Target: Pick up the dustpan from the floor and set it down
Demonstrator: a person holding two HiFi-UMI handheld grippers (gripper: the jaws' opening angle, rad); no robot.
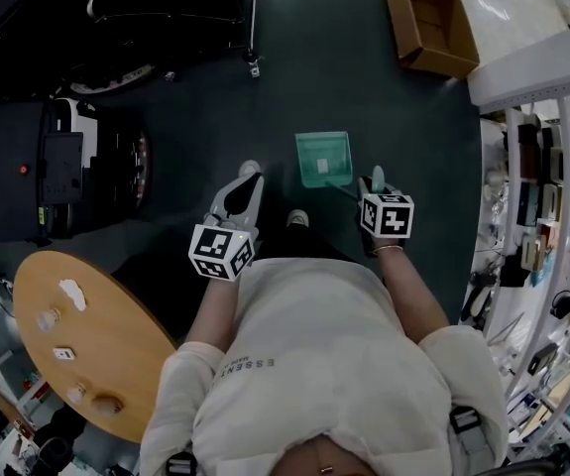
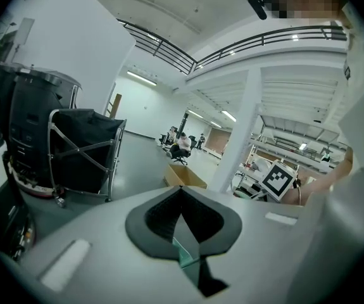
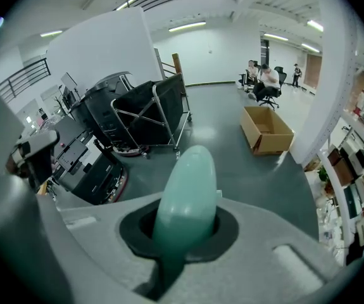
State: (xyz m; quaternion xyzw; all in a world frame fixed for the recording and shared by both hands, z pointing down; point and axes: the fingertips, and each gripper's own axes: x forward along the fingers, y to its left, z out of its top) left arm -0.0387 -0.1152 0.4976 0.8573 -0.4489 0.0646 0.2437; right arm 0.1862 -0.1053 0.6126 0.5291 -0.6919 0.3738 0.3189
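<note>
The right tongs (image 1: 376, 184) are clenched on the handle (image 3: 185, 198) of the dustpan (image 1: 322, 157). In the right gripper view the pale-green grip fills the gap between the black pads, and its rounded end sticks out past them. In the head view the green dustpan lies at 12 o'clock from the person, just ahead of the shoes (image 1: 298, 218). Its tray is at about 10 o'clock from the right tongs and is joined to them by a thin stem. Whether the tray rests on the dark floor (image 1: 364, 77) or hangs just above it cannot be told. The left tongs (image 1: 249, 186) are closed with nothing between them (in the left gripper view the pad tips meet in a point). They sit at about 8 o'clock from the dustpan, apart from it. Both marker cubes face up toward the head camera. An open cardboard box (image 1: 428, 23) sits on the floor at 1 o'clock, well apart from the dustpan. A black folding cart (image 1: 166, 13) stands at 11 o'clock and a black machine (image 1: 57, 167) at 9 o'clock. A round wooden surface (image 1: 86, 345) at 8 o'clock carries a few small things, too small to tell. Crowded shelves (image 1: 547, 226) run along the 3 o'clock side.
</note>
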